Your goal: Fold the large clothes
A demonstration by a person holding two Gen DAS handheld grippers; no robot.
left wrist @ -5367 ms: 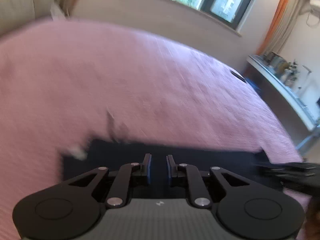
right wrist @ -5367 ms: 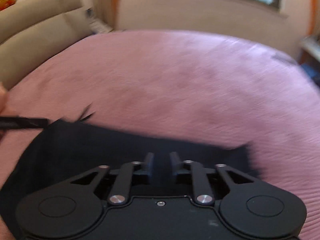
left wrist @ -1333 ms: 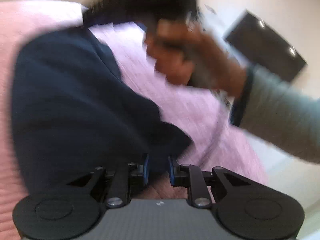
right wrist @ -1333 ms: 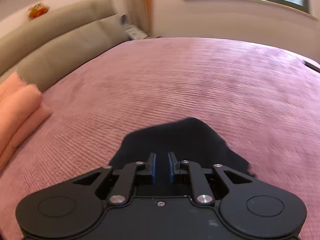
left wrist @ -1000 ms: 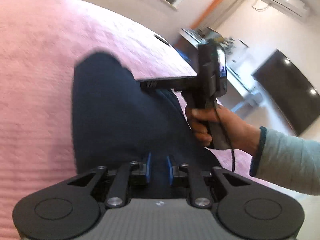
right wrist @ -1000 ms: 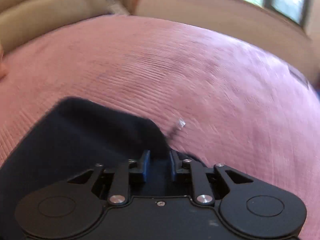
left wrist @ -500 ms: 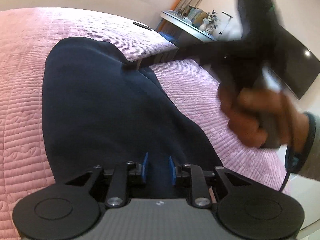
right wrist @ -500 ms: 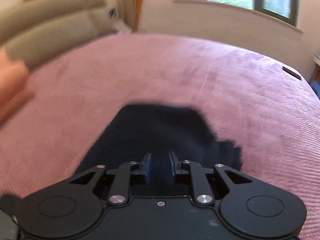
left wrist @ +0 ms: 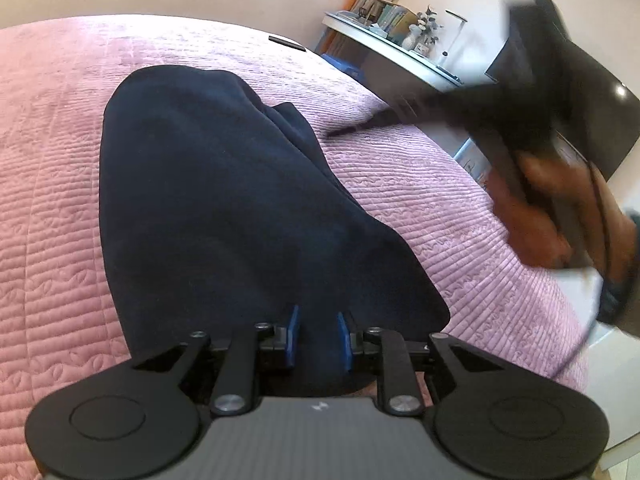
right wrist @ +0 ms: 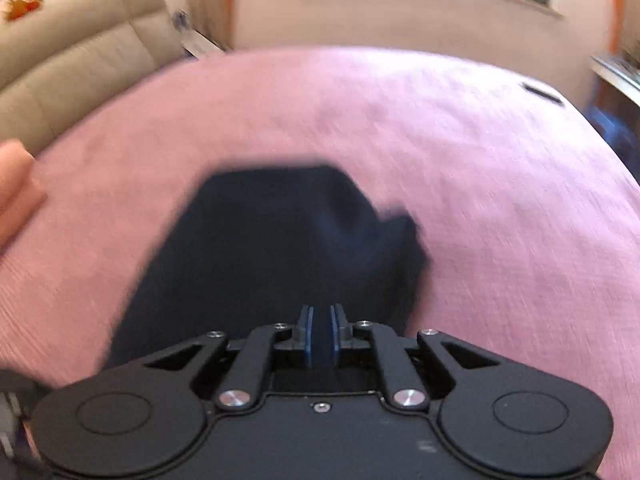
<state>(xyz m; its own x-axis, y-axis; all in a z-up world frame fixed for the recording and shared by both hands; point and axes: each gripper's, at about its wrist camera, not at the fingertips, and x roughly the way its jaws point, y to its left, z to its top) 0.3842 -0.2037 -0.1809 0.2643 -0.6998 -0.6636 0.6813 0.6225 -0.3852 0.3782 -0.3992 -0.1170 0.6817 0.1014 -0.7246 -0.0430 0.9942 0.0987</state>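
Note:
A folded navy garment (left wrist: 208, 200) lies on the pink quilted bed (left wrist: 440, 184); the right wrist view shows it blurred, as a dark navy shape (right wrist: 272, 248). My left gripper (left wrist: 319, 332) is at its near end, shut on a thick bunch of the cloth that fills the gap between the blue pads (left wrist: 294, 332). My right gripper (left wrist: 340, 131) is a blurred shape in the air to the garment's right, held by a person's hand (left wrist: 536, 216) and apart from the cloth. In its own view the right gripper (right wrist: 321, 320) has its jaws closing to a narrow gap with nothing between them.
A small flat dark item (left wrist: 286, 43) lies at the bed's far edge. A desk with clutter (left wrist: 400, 52) and a dark screen (left wrist: 600, 120) stand to the right. A beige headboard (right wrist: 80, 64) and an orange-pink pillow (right wrist: 16, 184) are at the left.
The right gripper has come off the garment's far edge, risen and drawn back, and its jaws have narrowed. The left gripper keeps its hold at the near end and has barely shifted.

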